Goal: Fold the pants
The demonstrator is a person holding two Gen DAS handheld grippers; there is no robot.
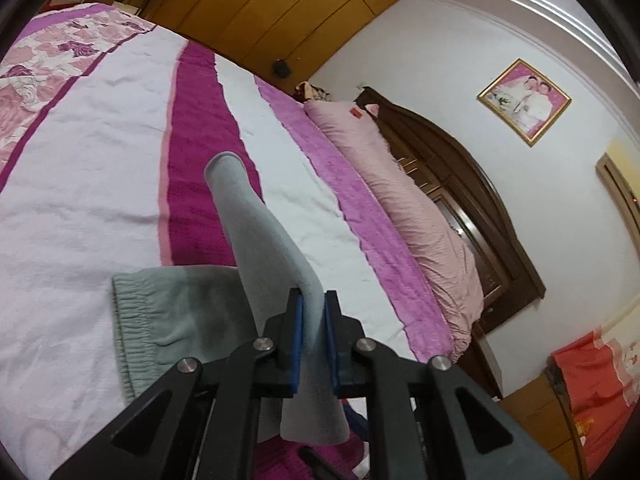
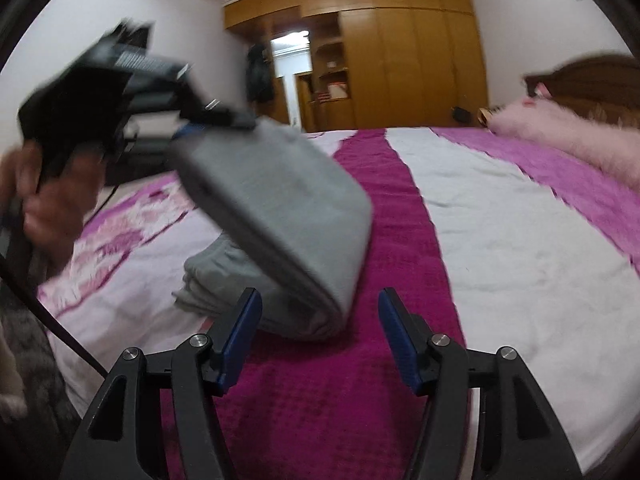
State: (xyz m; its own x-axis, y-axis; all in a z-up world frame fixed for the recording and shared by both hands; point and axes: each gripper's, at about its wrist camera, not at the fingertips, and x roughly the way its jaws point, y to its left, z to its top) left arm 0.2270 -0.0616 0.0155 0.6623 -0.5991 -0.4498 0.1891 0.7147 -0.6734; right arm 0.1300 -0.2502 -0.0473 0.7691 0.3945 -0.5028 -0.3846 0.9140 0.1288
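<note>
The big bed (image 1: 100,200) has a striped pink, white and purple cover, and there is lots of free room on it to lay things flat. A pink pillow (image 1: 400,200) sits along the far side, by the wooden headboard (image 1: 480,208).

The grey pants (image 1: 188,312) lie near the edge of the bed, partly folded, with the stretchy waist flat on the cover.

The left gripper (image 1: 314,344) is clamped tight on a lifted leg end. The right gripper (image 2: 320,344) has its jaws apart with nothing in them, just beside the fold.

The held cloth could slip out, or the pull could drag the pile crooked or off the near edge.
</note>
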